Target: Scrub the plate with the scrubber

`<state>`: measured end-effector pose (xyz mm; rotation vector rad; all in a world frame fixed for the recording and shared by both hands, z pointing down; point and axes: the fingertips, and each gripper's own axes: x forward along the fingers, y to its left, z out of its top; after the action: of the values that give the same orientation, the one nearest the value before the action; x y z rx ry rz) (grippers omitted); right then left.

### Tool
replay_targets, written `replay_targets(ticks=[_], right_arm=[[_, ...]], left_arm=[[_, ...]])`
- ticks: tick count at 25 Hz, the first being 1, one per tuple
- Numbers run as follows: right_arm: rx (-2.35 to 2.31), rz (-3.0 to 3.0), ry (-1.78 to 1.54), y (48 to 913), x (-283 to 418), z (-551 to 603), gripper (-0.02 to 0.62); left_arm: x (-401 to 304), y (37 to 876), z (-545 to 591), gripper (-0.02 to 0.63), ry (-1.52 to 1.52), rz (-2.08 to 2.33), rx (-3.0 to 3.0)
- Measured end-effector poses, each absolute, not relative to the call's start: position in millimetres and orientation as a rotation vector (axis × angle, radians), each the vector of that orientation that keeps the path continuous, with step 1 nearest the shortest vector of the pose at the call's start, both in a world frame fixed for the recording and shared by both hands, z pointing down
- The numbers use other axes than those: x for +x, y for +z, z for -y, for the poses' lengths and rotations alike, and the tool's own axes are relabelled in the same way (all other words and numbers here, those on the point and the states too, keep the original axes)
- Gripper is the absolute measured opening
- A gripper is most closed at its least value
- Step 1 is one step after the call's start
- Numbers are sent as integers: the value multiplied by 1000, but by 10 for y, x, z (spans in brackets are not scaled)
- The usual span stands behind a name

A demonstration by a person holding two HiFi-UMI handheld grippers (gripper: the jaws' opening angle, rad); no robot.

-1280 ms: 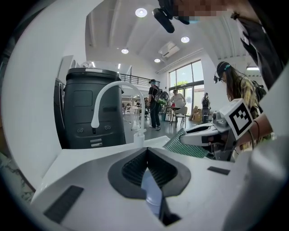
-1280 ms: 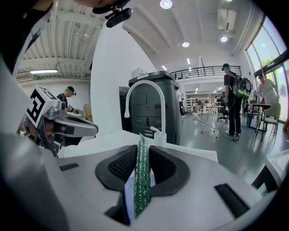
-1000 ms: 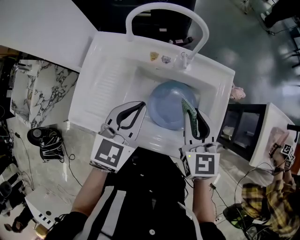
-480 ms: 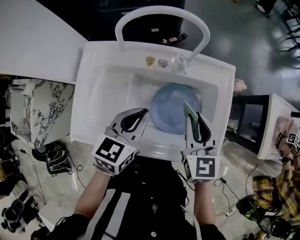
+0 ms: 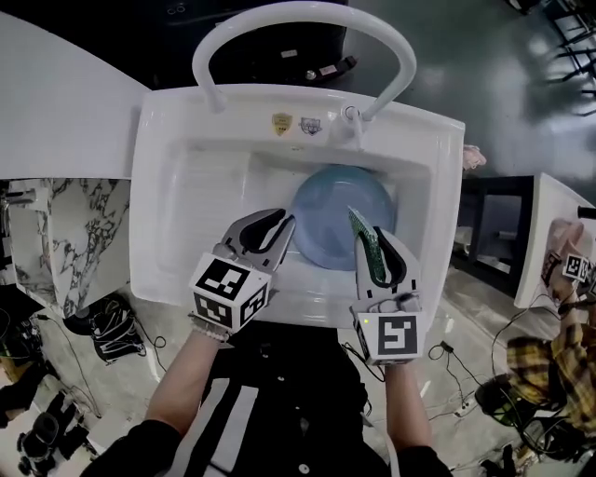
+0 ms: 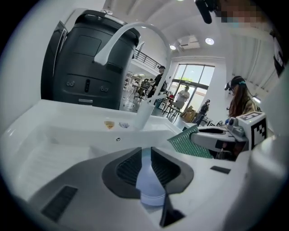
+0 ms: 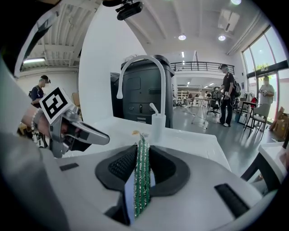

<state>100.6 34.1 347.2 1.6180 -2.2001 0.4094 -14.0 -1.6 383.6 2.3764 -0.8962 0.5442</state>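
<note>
Blue plate (image 5: pixel 331 219) in white sink (image 5: pixel 200 191)

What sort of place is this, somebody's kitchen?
Probably not a home: more likely a big workshop or lab hall. The white sink with its tall faucet has loose cables trailing below it, and the right gripper view shows a high hall with a mezzanine railing.

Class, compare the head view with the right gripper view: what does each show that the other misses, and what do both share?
Head view only: the whole blue plate in the sink basin. Right gripper view only: the right gripper shut on the scrubber, seen edge-on, and people standing in the hall beyond. Both: that green scrubber and the white faucet.
</note>
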Motion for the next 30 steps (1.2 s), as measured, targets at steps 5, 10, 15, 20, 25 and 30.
replay_targets(ticks=[5, 10, 15, 20, 25, 30], right_arm=[[1609, 2216, 411, 3519, 970, -267, 92], [1596, 2207, 424, 3668, 965, -245, 92], [1582, 2196, 457, 3813, 979, -221, 92], [1568, 2196, 472, 3909, 976, -160, 92], [1552, 2184, 470, 4041, 988, -106, 92], [1556, 2181, 466, 4120, 1012, -24, 92]], left_arm=[[-154, 4154, 112, 89, 582, 885, 2300], [-133, 4463, 172, 112, 634, 887, 2232], [-36, 4733, 198, 130, 683, 872, 2191], [-61, 5046, 256, 138, 744, 903, 2109], [-75, 5292, 283, 138, 785, 920, 2052], [-104, 5503, 289, 137, 808, 936, 1983]])
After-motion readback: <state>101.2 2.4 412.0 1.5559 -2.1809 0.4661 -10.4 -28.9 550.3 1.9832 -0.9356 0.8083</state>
